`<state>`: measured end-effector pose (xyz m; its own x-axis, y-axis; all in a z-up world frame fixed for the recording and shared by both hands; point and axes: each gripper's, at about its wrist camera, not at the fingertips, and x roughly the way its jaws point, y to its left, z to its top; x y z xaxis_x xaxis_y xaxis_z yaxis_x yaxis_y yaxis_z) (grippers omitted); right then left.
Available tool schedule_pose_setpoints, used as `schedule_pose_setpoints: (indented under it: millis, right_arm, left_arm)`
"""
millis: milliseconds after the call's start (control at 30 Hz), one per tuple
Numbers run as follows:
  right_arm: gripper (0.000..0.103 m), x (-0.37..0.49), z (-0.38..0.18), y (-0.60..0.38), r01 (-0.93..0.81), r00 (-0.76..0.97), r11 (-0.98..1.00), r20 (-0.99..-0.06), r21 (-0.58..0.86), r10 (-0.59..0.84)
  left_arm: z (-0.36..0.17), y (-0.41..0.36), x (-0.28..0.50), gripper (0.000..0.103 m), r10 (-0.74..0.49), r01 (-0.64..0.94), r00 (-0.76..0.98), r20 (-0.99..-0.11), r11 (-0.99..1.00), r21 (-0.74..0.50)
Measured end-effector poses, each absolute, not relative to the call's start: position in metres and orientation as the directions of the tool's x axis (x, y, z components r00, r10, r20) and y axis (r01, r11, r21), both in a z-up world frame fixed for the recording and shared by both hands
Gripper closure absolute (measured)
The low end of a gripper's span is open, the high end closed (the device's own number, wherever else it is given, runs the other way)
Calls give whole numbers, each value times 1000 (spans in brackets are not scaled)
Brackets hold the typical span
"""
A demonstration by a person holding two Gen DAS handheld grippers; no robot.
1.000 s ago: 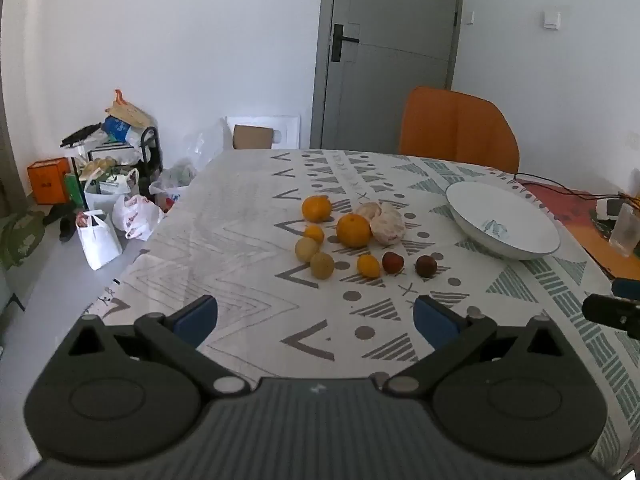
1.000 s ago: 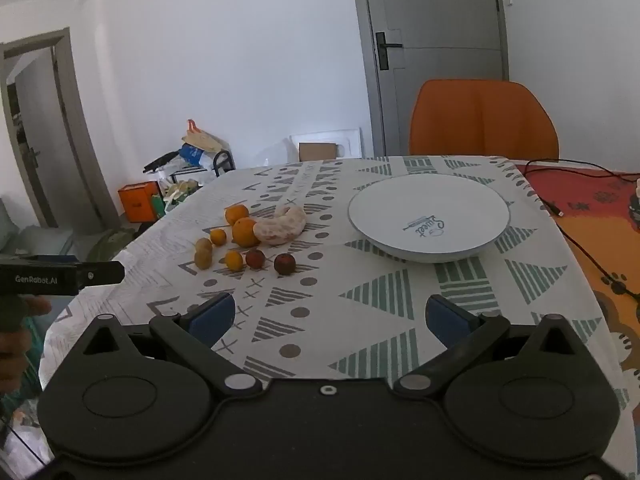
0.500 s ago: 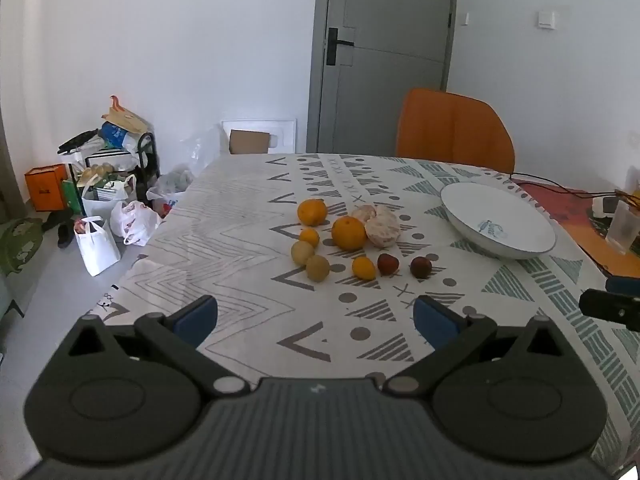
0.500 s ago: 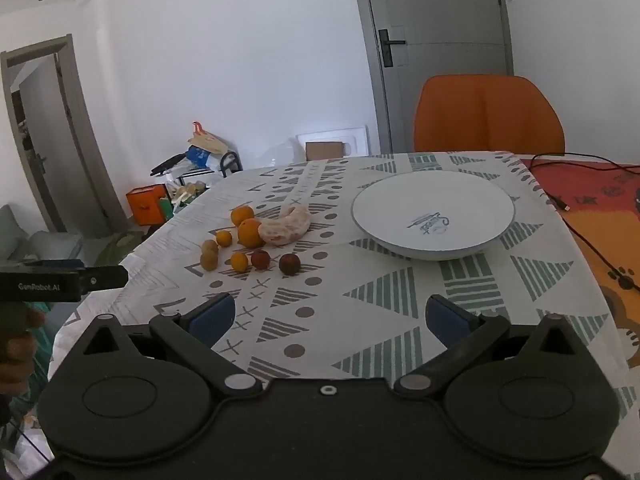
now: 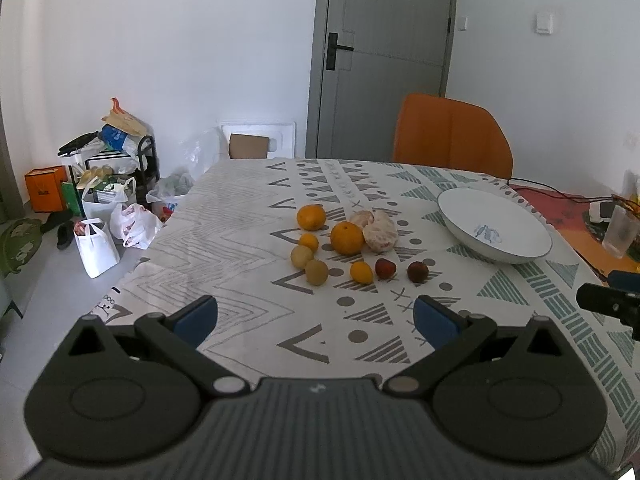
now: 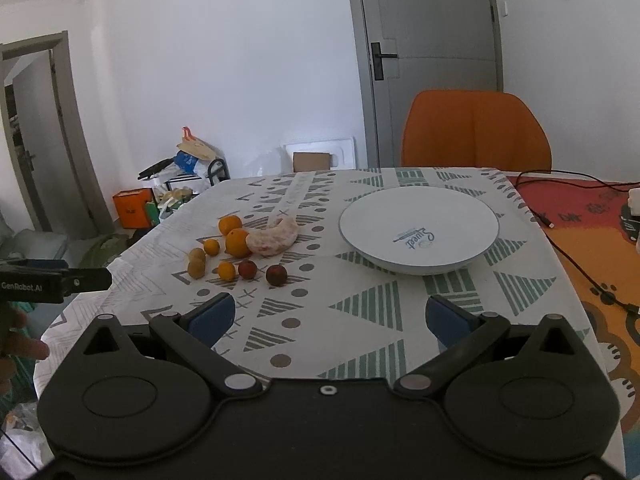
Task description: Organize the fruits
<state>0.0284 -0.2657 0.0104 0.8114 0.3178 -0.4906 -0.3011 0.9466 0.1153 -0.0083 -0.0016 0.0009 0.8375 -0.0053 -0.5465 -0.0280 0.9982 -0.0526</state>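
Both tools, left [image 5: 316, 316] and right [image 6: 329, 316], hover apart and empty over the tabletop [image 6: 360, 304], fruit [image 6: 240, 252] at eleven o'clock awaiting pickup for the bowl [image 6: 420, 236].

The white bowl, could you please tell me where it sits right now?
The white bowl sits empty on the patterned tablecloth, right of the fruit cluster and in front of the orange chair; its nearest fruit is the peeled orange.

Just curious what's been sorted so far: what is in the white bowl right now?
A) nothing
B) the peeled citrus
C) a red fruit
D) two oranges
A: the white bowl shows only its printed logo, while every fruit, including the peeled citrus, lies on the tablecloth beside it.
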Motion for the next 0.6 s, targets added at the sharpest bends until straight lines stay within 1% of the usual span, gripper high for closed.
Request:
schedule_pose_setpoints:
  millis: [300,600]
  right_arm:
    - [0,28,14,-266,-302,816,946,-482,116,320]
    - [0,25,17,-264,-347,805,928,-466,133,367]
  left_arm:
    - [4,5,-10,0,-4,-36,842,-540,997,-63]
    - [6,6,-13,0,-5,-33,847,-531,998,-62]
